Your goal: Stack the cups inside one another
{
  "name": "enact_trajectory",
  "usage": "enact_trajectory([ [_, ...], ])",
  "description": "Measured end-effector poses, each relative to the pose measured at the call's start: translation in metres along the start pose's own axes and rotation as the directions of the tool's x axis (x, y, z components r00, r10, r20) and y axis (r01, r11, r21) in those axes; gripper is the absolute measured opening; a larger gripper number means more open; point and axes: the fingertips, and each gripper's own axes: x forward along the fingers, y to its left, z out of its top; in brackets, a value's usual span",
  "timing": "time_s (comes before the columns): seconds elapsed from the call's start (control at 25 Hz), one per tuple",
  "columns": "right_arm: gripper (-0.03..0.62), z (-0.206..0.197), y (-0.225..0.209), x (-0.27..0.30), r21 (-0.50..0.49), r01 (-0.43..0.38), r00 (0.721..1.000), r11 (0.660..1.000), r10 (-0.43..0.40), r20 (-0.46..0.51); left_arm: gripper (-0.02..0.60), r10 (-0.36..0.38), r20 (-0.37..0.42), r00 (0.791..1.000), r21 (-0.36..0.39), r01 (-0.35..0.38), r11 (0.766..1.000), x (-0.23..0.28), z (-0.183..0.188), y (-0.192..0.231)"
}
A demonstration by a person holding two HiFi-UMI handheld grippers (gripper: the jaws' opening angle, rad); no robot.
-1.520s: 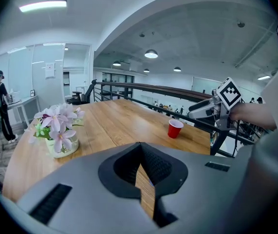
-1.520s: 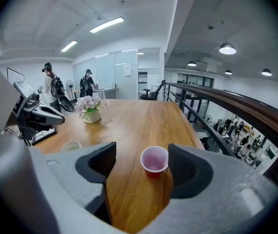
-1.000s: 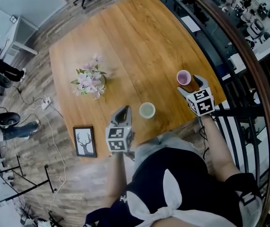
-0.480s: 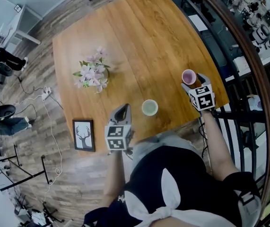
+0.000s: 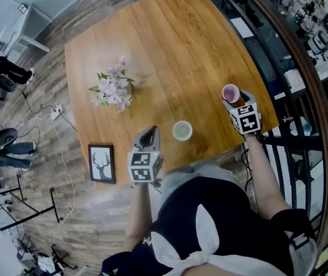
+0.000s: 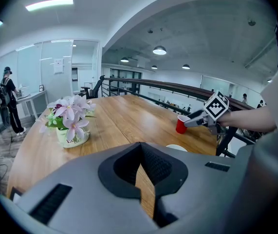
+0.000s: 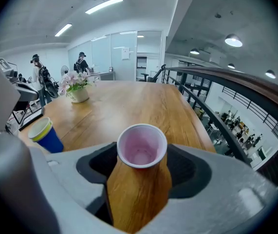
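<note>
A red cup [image 5: 230, 92] with a pale inside stands near the table's right edge. My right gripper [image 5: 234, 99] reaches around it. In the right gripper view the red cup [image 7: 141, 147] sits between the jaws of my right gripper [image 7: 142, 168], which are closing, with a dark gap still showing on each side. A blue cup [image 5: 181, 131] with a green rim stands near the front edge, and appears as the blue cup [image 7: 45, 134] at left. My left gripper [image 5: 148, 138] hovers just left of it, shut and empty. The left gripper [image 6: 141, 162] view shows the red cup [image 6: 181, 125] far right.
A pot of pink flowers [image 5: 113, 91] stands on the wooden table [image 5: 169, 45] at left. A framed deer picture [image 5: 101, 164] lies at the front left corner. A dark railing [image 5: 278, 56] runs close along the table's right side.
My right gripper has come down and forward so its jaws now flank the red cup, and they have begun to narrow. The left gripper has kept still.
</note>
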Motion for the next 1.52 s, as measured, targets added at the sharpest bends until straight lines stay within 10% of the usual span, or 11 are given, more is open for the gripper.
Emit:
enact_trajectory([
  [1.52, 0.311, 0.07, 0.038, -0.132, 0.023, 0.07, 0.974, 0.997, -0.074, 0.216, 0.017, -0.08, 0.038, 0.996, 0.028, 0.079, 0.996, -0.041, 0.018, 0.0],
])
